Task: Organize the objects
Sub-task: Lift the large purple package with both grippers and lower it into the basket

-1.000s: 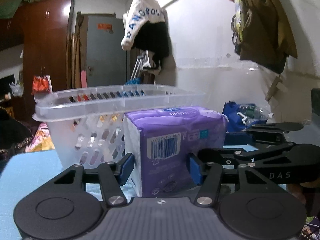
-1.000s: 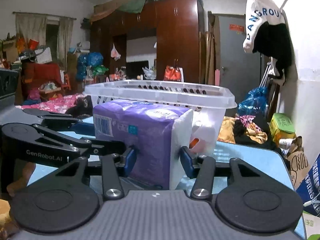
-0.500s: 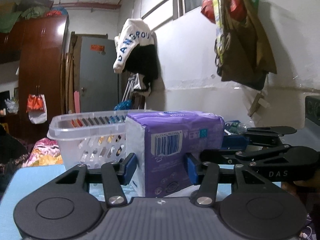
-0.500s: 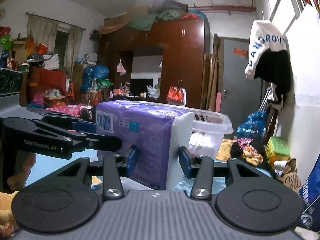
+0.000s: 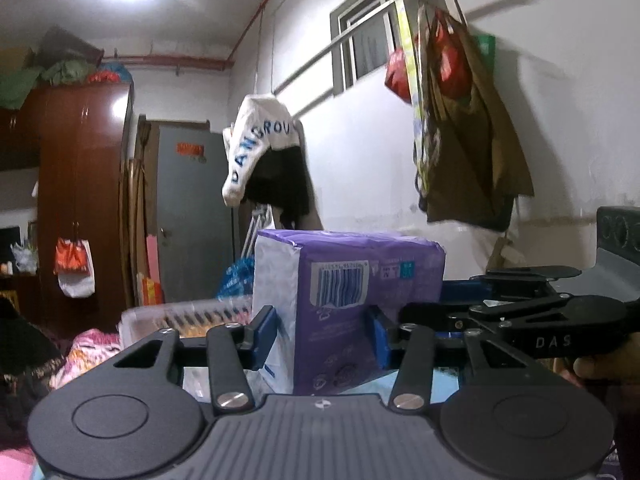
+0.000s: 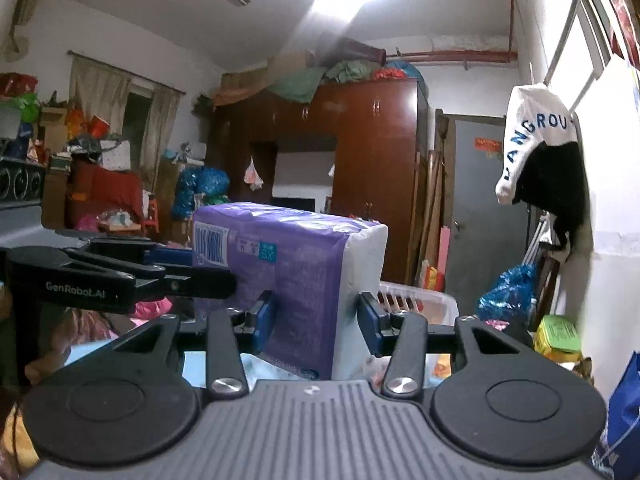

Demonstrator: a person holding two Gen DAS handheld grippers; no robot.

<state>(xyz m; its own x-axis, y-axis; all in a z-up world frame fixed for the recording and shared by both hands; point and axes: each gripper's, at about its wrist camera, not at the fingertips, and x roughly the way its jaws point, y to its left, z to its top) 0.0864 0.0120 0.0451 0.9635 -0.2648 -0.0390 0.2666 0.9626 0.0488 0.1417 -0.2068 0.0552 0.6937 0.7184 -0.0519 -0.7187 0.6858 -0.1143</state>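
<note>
Purple-and-white plastic-wrapped rectangular pack (image 5: 348, 304), centre frame, clamped at once by left gripper (image 5: 322, 336) and right gripper (image 6: 316, 320), raised above clear slotted plastic basket (image 5: 188, 316) at lower left.

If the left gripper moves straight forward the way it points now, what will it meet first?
The left gripper already clamps the purple pack; beyond it, probably the clear plastic basket, lower and left, though depth is unclear.
</note>
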